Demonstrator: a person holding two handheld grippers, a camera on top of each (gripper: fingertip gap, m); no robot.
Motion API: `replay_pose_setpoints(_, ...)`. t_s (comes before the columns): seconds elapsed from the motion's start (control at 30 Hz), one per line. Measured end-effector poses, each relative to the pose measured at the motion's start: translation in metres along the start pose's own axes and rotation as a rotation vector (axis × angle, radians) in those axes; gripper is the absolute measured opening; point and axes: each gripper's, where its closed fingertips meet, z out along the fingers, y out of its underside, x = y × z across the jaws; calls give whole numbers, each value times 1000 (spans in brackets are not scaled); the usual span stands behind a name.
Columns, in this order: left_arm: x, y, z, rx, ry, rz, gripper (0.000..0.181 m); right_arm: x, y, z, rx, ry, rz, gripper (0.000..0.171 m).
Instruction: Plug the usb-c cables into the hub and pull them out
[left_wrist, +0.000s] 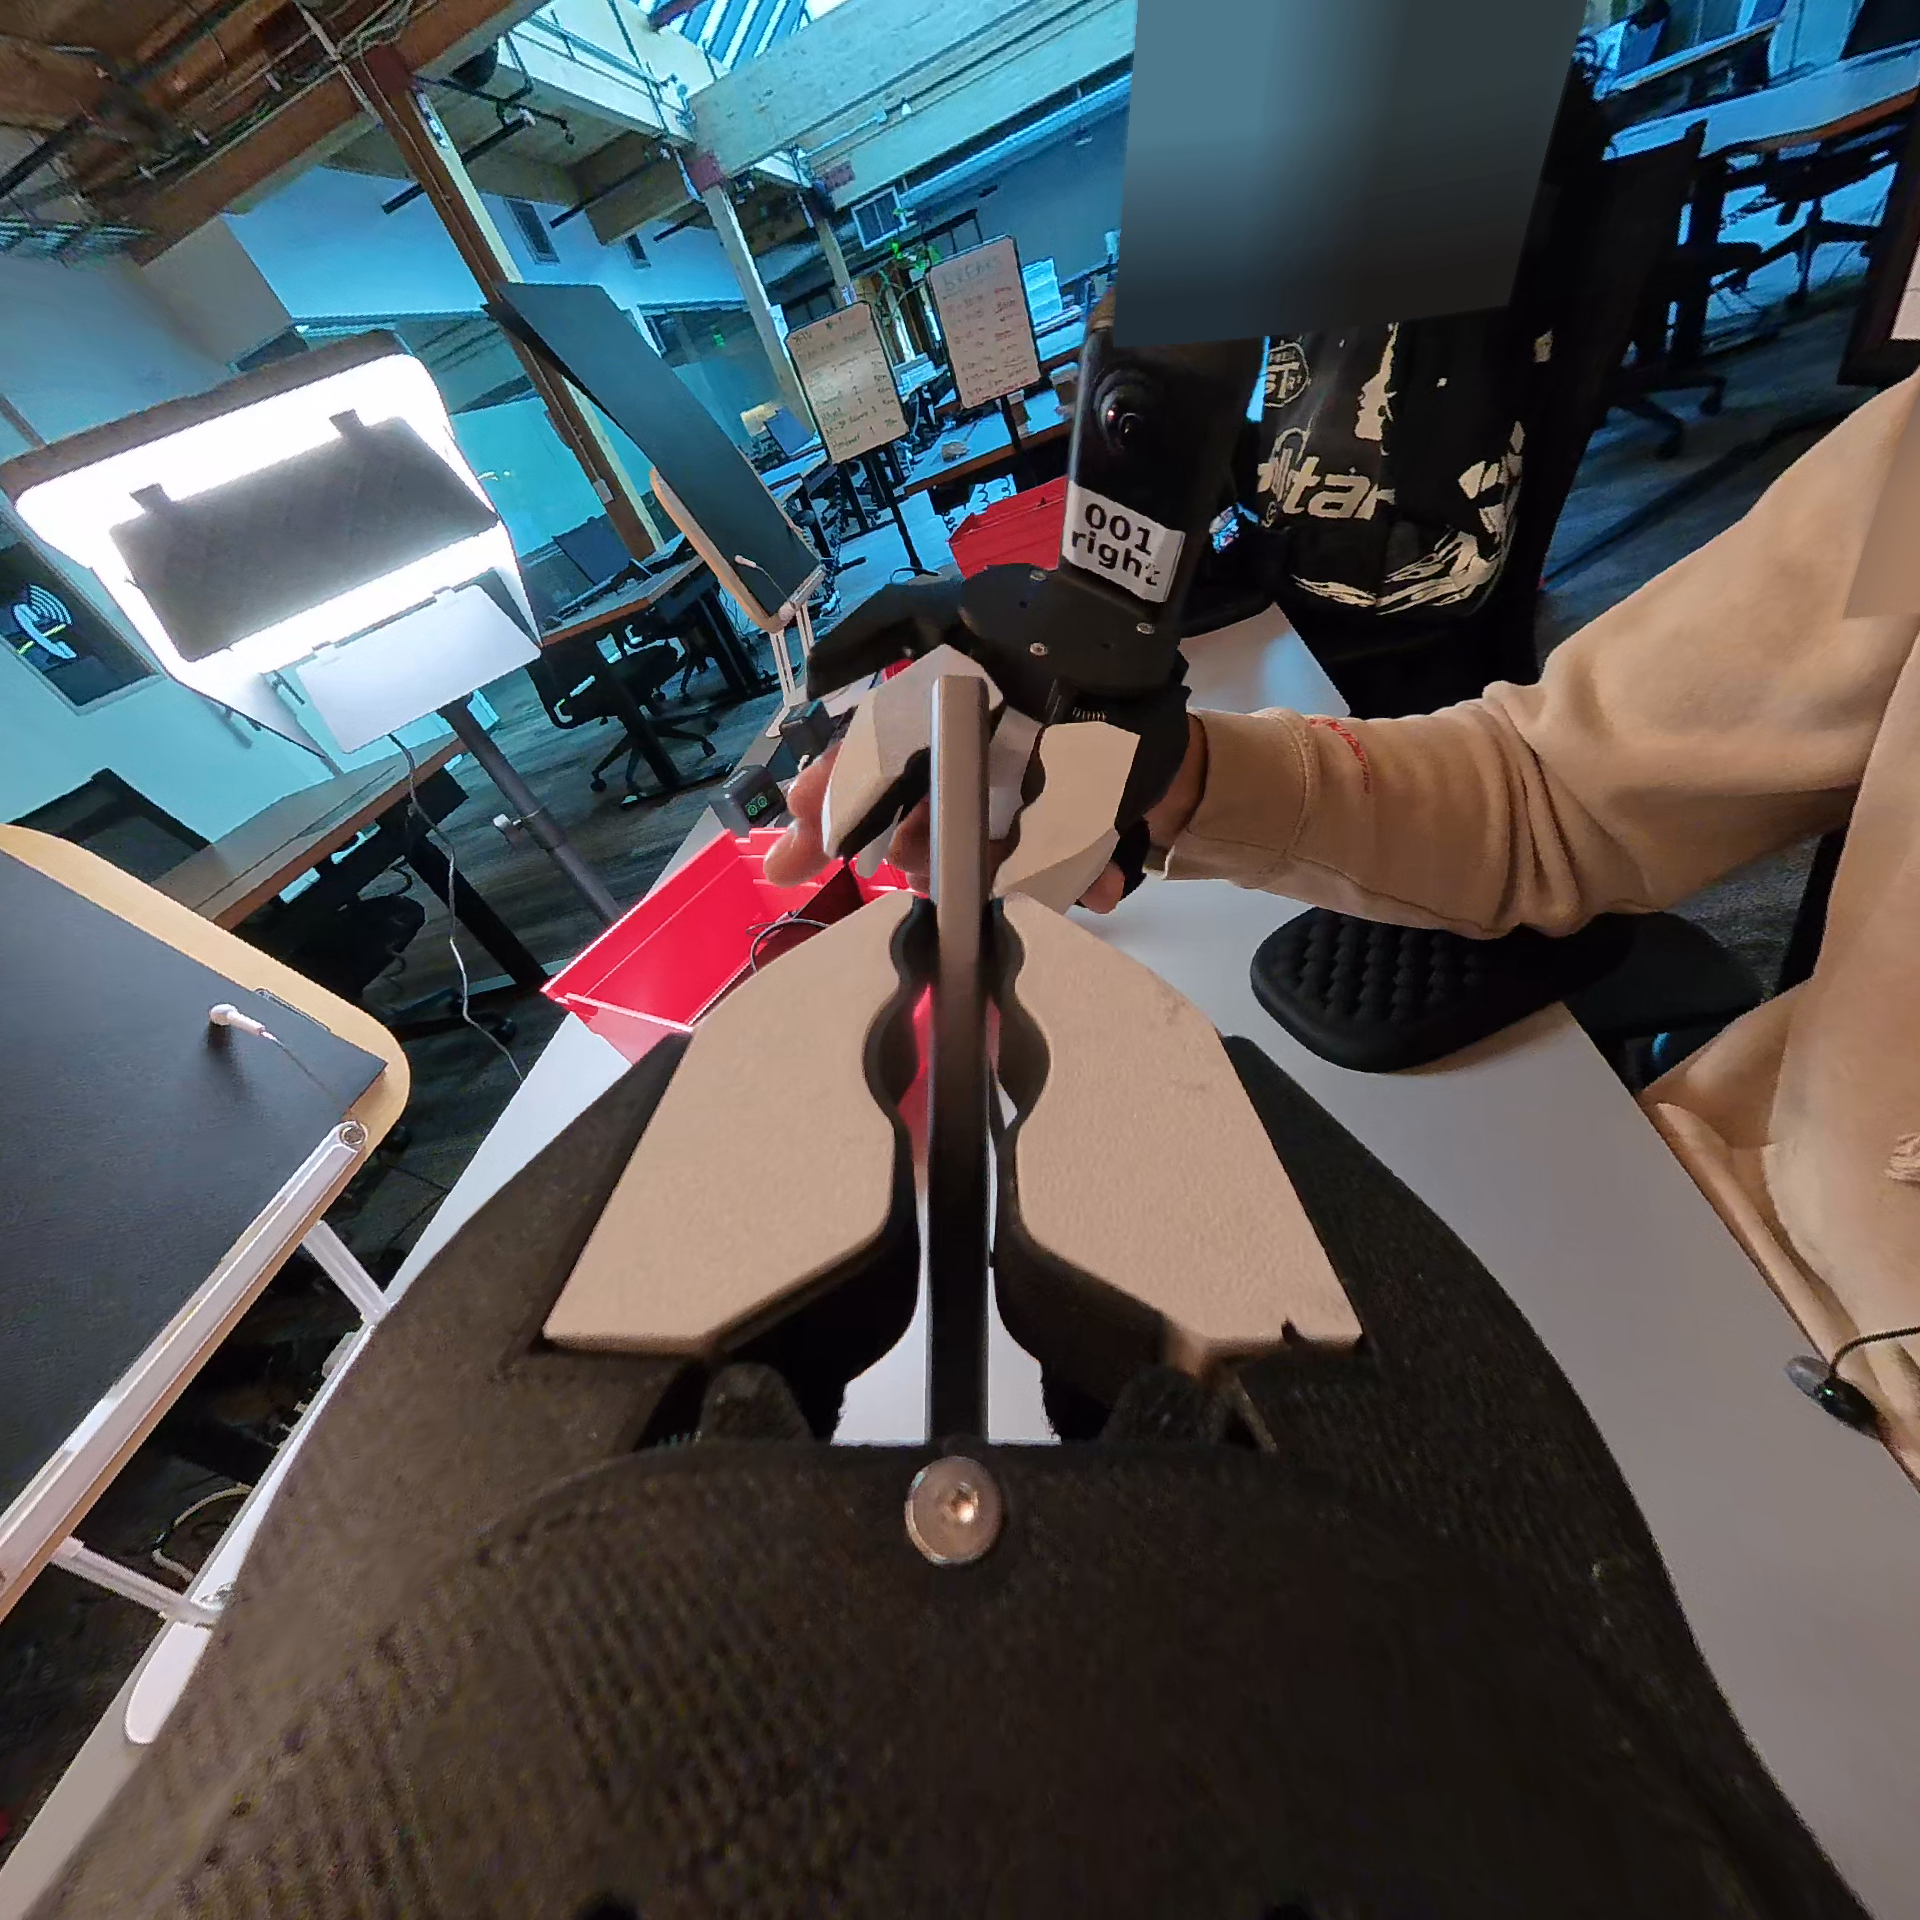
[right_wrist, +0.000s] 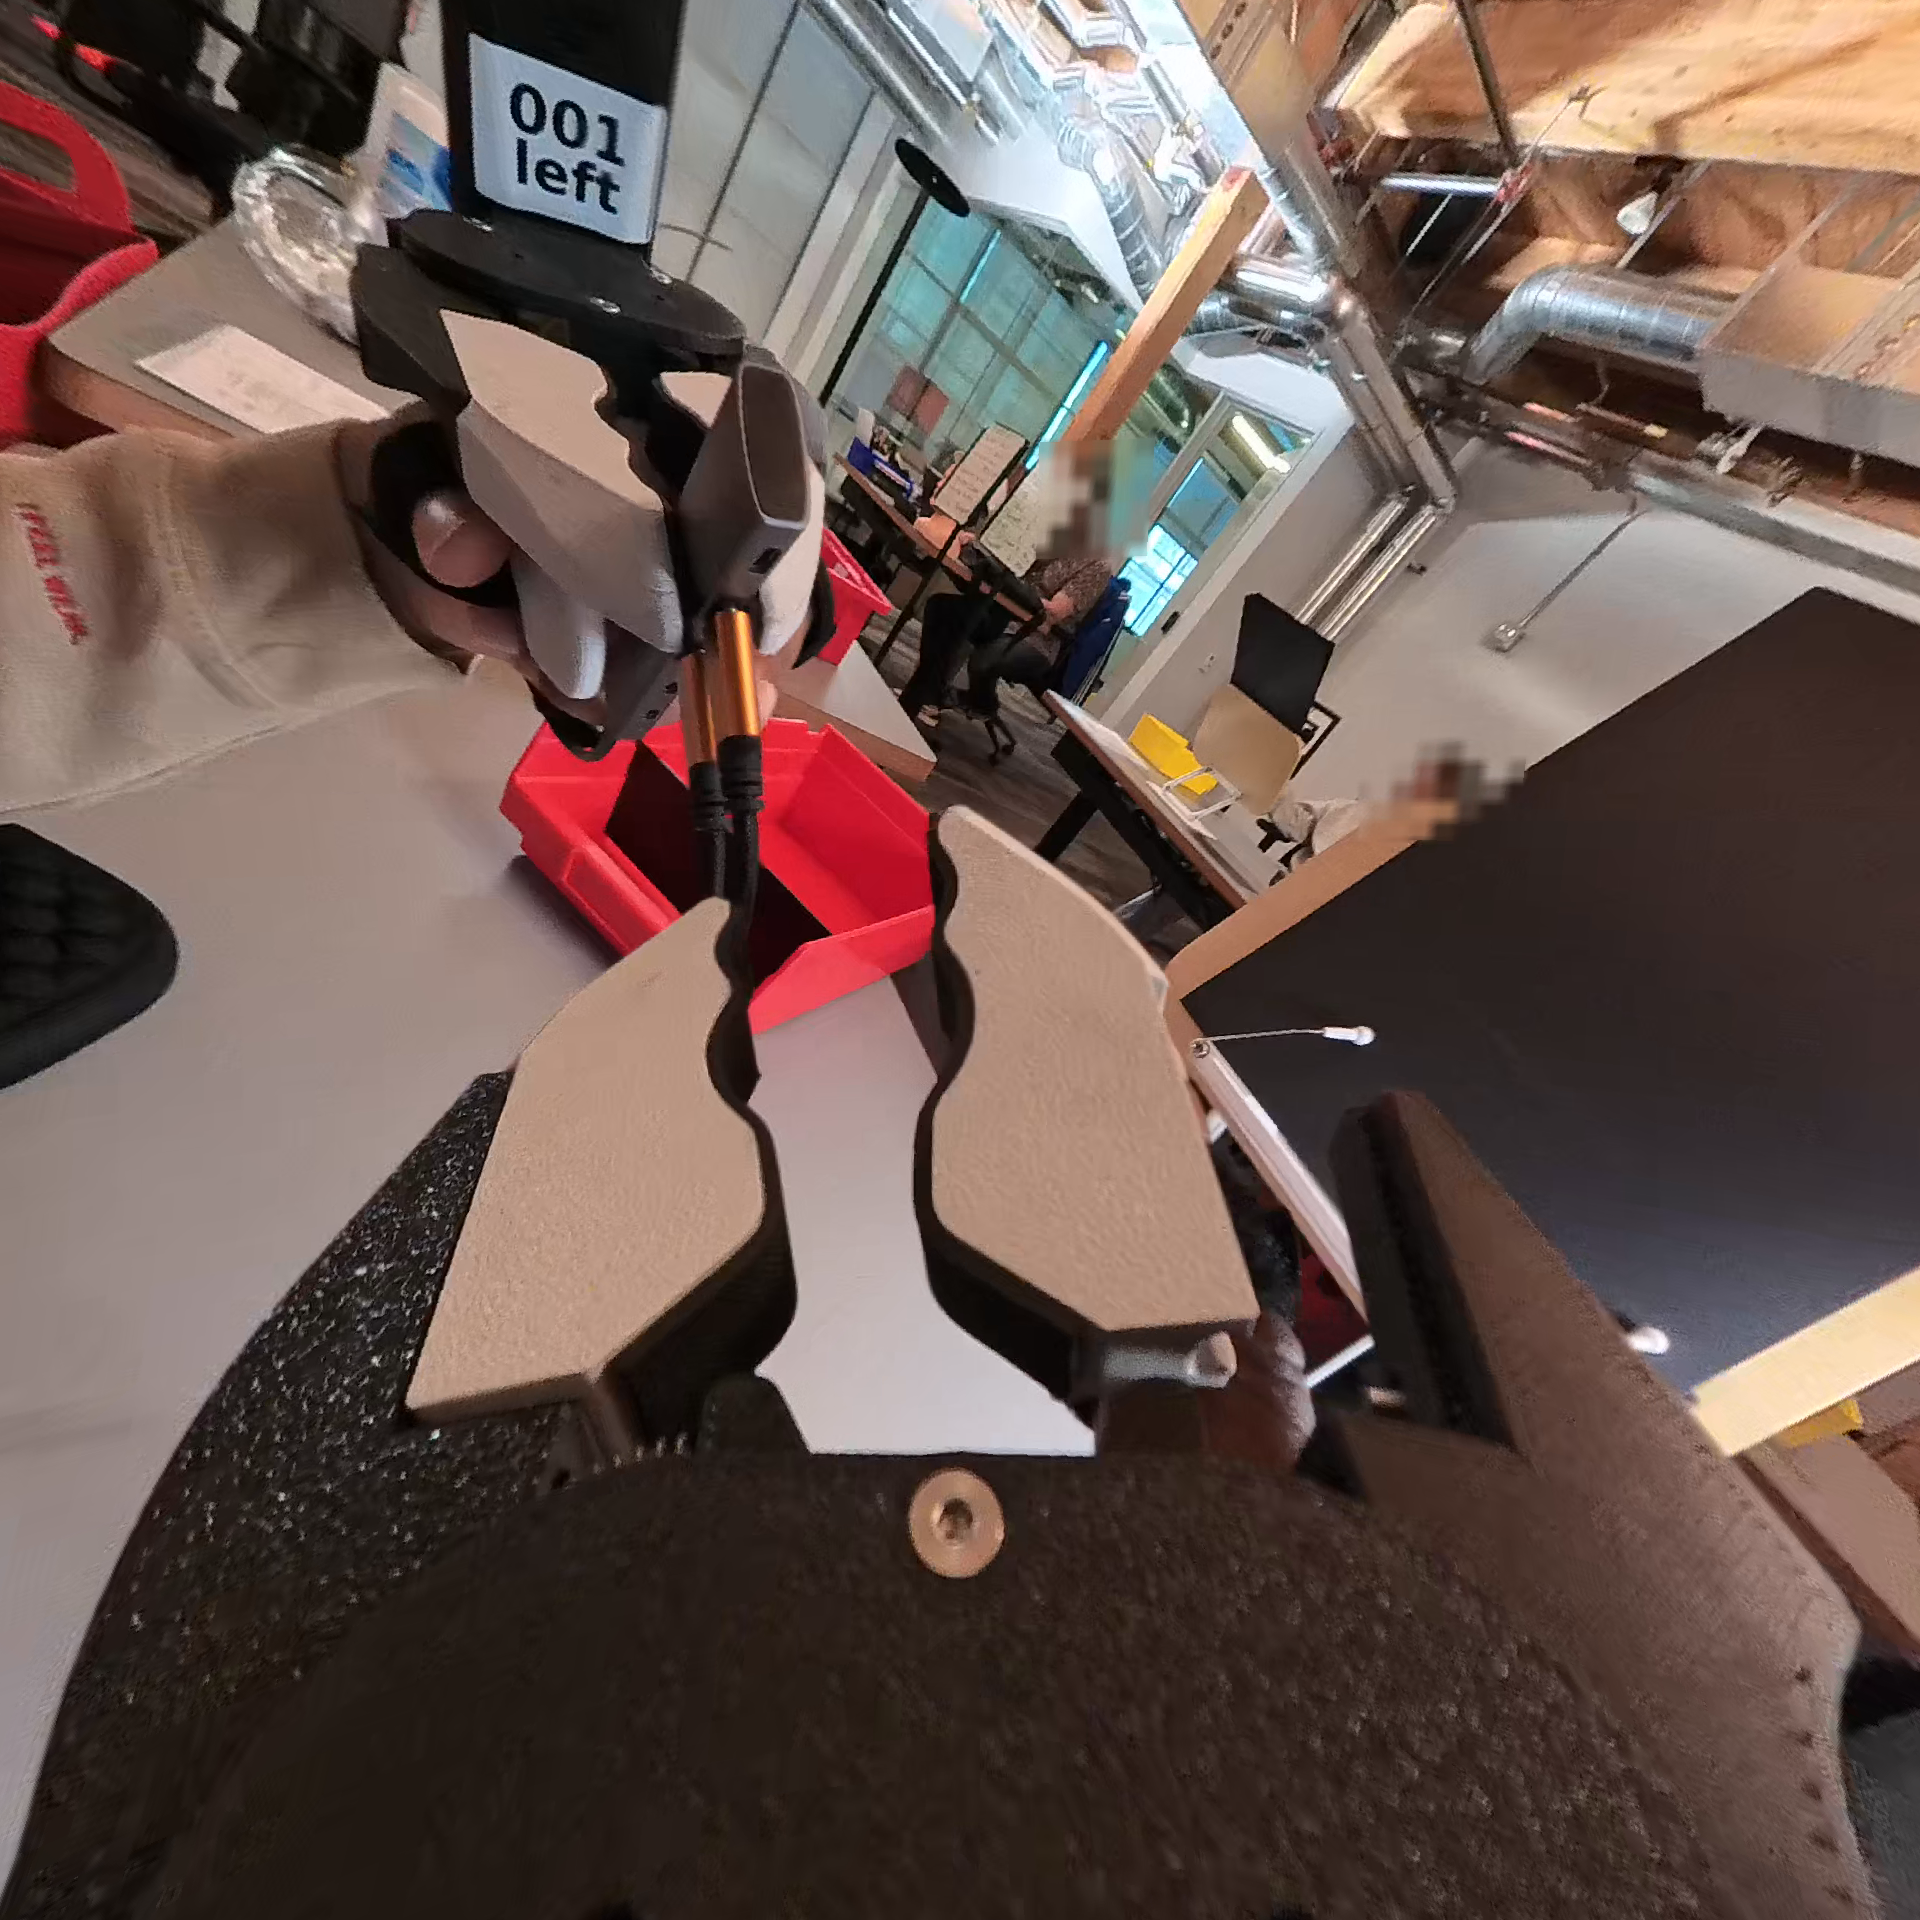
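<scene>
Left hand-held gripper (left_wrist: 951, 925) clamps hub (left_wrist: 956, 1039), plugged cables (right_wrist: 727, 821) only in right view.

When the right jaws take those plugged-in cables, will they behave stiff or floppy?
Probably mixed. The two orange plug sleeves look like rigid metal, likely slick but firm to pinch. The black cords below hang toward the red bin, so they should flex. The hub, clamped by the left gripper, should resist.

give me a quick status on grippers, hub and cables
Left gripper shut on hub. Right gripper open, empty. Two usb-c cables plugged in, above red bin.
</scene>
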Motion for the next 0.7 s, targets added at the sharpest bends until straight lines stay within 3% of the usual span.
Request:
replay_pose_setpoints(0.13,1,1,1,4,9,8,10,14,-7,-5,31,147,-183,67)
replay_pose_setpoints(0.43,-6,-6,-14,28,-32,25,10,28,-15,-13,18,487,-722,68)
replay_pose_setpoints(0.7,-9,-2,-20,14,-41,38,10,8,-22,-2,55,611,-944,69)
